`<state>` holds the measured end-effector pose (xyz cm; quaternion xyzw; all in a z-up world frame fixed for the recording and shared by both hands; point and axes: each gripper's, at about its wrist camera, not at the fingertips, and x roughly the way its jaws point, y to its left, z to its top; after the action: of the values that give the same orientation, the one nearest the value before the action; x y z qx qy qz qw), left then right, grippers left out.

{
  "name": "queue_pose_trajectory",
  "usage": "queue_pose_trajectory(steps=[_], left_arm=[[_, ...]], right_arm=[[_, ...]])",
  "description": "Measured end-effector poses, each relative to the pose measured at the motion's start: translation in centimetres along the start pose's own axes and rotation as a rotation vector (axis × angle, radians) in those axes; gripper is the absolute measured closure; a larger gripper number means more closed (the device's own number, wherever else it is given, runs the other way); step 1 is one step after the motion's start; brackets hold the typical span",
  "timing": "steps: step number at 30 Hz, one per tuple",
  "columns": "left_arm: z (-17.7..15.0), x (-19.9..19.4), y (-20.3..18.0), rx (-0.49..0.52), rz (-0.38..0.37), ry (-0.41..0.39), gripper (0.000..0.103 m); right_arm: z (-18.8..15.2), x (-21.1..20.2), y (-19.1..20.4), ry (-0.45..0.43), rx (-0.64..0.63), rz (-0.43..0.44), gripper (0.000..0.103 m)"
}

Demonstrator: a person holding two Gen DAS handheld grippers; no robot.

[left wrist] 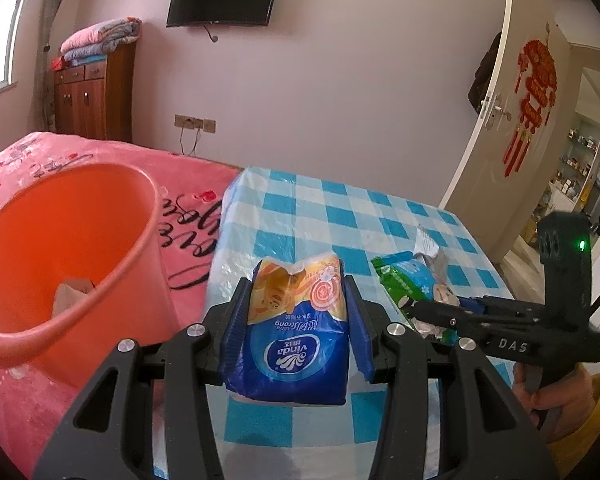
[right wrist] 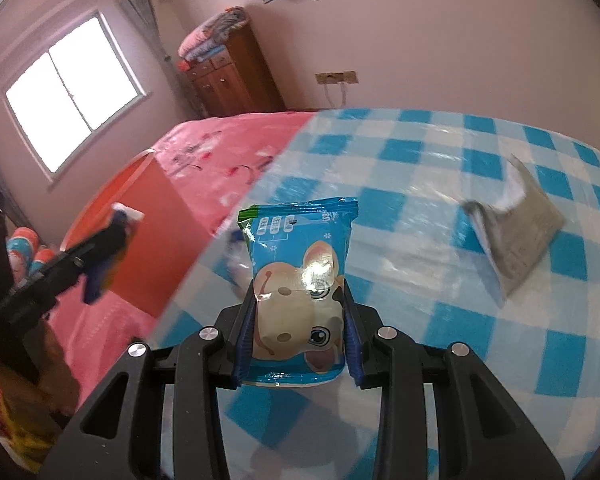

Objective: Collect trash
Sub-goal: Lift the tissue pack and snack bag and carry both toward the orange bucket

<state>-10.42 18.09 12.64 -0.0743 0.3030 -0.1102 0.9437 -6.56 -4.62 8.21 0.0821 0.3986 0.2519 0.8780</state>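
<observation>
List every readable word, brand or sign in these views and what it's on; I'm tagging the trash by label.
"vinda", upside down: blue tissue pack clamped in the left gripper.
"Ultra Strong": same pack, with Chinese characters too small to read.
"DAS": right gripper's body.
Cursive black script on the pink bedspread: partly hidden, unreadable.
Cow snack bag in the right gripper: small print blurred.
Grey wrapper: blurred.

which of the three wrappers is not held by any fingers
The grey wrapper lying on the checked tablecloth. The blue Vinda tissue pack and the cow-print snack bag are each clamped in a gripper.
</observation>
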Motion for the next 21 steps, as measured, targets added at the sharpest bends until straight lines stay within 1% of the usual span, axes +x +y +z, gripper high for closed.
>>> queue_pose_trajectory(steps=[5,10,14,18,21], left_arm=[[1.5,-1.9,1.2,-0.007,0.034,-0.056,0.056],[3.0,-4.5,3.7,-0.034,0.102,-0.122,0.056],[3.9,-6.3,6.5,-0.069,0.177,-0.164,0.056],[4.1,-7.0,8.9,-0.104,0.238,-0.175,0.056],[4.1,-6.9,10.5,-0.128,0.274,-0.167,0.056]], right_arm=[[2.6,-0.2,3.1,-0.007,-0.029,0.071,0.065],[5.3,0.1,7.4,-0.013,-0.097,0.139,0.065],[7.2,0.9,11.5,-0.018,-0.165,0.195,0.065],[8.6,2.1,15.1,-0.014,-0.218,0.244,0.065],[9.2,3.0,16.9,-0.009,-0.238,0.273,0.065]])
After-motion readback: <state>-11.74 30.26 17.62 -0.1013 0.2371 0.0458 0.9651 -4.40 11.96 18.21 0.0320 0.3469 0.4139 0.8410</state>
